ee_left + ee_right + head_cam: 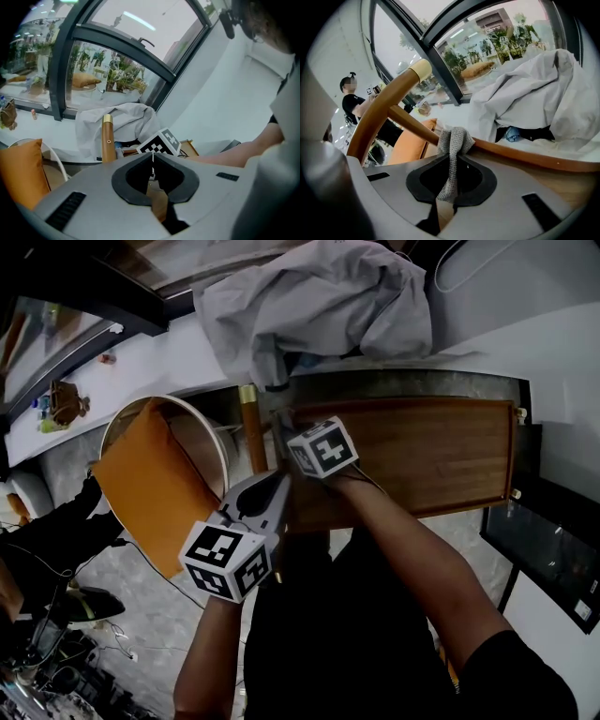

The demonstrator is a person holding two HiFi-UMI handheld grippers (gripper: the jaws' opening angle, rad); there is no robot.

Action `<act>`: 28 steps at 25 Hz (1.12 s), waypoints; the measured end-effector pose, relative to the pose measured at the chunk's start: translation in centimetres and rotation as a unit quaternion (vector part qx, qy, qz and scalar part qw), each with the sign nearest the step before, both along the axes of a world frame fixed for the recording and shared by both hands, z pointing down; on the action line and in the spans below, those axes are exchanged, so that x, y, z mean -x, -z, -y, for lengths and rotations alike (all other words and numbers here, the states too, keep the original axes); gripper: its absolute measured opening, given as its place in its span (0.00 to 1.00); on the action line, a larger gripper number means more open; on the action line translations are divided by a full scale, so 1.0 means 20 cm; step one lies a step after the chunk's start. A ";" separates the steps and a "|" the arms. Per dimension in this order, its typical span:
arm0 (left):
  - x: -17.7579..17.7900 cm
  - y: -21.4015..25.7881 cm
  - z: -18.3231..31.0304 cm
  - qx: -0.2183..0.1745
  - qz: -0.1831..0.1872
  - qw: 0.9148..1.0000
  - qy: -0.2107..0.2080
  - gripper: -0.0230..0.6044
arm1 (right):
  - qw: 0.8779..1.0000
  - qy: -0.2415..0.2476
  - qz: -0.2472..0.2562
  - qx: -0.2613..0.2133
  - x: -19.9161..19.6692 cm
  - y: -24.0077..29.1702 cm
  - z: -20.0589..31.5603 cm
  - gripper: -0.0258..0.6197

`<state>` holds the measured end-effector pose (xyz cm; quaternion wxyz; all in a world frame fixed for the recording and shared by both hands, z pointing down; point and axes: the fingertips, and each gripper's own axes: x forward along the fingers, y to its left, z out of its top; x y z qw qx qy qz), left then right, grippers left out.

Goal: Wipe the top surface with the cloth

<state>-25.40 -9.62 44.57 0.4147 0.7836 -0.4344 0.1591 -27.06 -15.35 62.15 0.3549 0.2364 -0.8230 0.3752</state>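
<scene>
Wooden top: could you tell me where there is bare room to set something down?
The wooden top is bare from the right gripper to its right rim. Crowded: the left end, where that gripper holds the cloth, and behind it, the crumpled white sheet.

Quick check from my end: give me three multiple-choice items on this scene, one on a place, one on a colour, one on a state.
1. The orange cushion lies:
A) on the round chair left of the wooden top
B) on the wooden top
C) under the sheet

2. The cloth in the right tool is:
A) orange
B) blue
C) grey

3. The left tool is:
A) wide open
B) shut, empty
C) shut on the cloth

Answers:
1 A: the cushion sits inside the chair's white ring, beside the top.
2 C: the strip pinched between the jaws is grey.
3 B: its jaws meet at the tip with nothing between them.
</scene>
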 end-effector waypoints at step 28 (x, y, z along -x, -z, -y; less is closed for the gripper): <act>-0.35 -0.04 0.04 0.027 0.006 1.000 -0.008 0.07 | 0.999 -0.015 -0.039 0.002 -0.47 0.00 0.07 0.11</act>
